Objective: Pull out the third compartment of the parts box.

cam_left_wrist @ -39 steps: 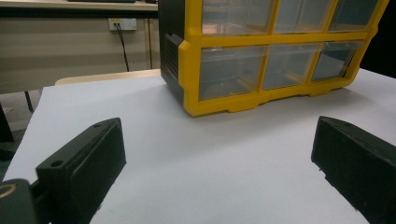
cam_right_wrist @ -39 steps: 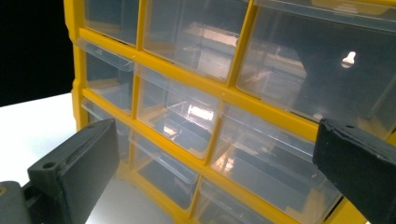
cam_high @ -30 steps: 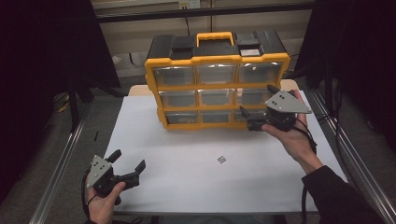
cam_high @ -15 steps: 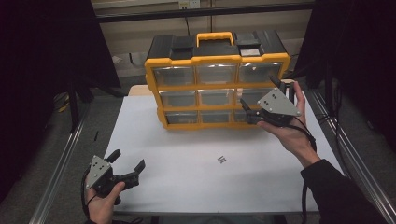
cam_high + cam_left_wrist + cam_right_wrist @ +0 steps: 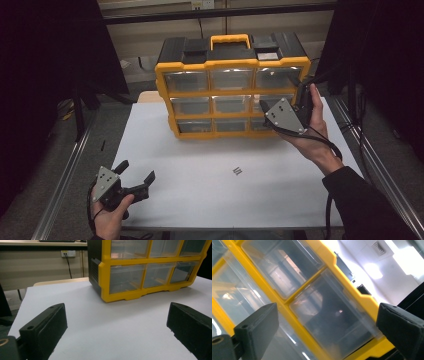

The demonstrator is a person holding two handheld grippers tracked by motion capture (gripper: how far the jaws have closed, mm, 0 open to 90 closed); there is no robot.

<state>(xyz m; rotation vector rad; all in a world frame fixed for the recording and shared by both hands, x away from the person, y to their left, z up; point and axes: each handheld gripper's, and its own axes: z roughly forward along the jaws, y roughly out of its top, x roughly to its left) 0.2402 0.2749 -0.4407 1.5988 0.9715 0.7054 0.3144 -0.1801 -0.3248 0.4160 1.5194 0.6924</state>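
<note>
My right tongs (image 5: 270, 111) are raised in front of the right-hand column of the yellow-framed plastic organiser case with clear drawers and a black top (image 5: 232, 82), which stands upright toward the far side of the white tabletop (image 5: 200, 165). In the right gripper view the two black jaws stand wide apart, with nothing between them, and the view is tilted so the yellow frame runs slantwise across it. Straight ahead between the jaws sits one clear plastic drawer at the case's corner (image 5: 332, 315), close to the tongs; whether a jaw touches it I cannot tell. My right hand (image 5: 312, 130) is turned palm-up under the gripper, the grey three-cornered plate facing the high camera.

My left tongs (image 5: 136, 178) rest low near the front left corner of the tabletop, well apart from the case. Their jaws are spread wide too and hold nothing; in the left gripper view they frame bare white surface, with the case's lower left corner (image 5: 150, 275) farther off beyond them.

A small dark cluster of screw-like bits (image 5: 237, 171) lies on the tabletop in front of the case, between my two hands and apart from both tongs.
</note>
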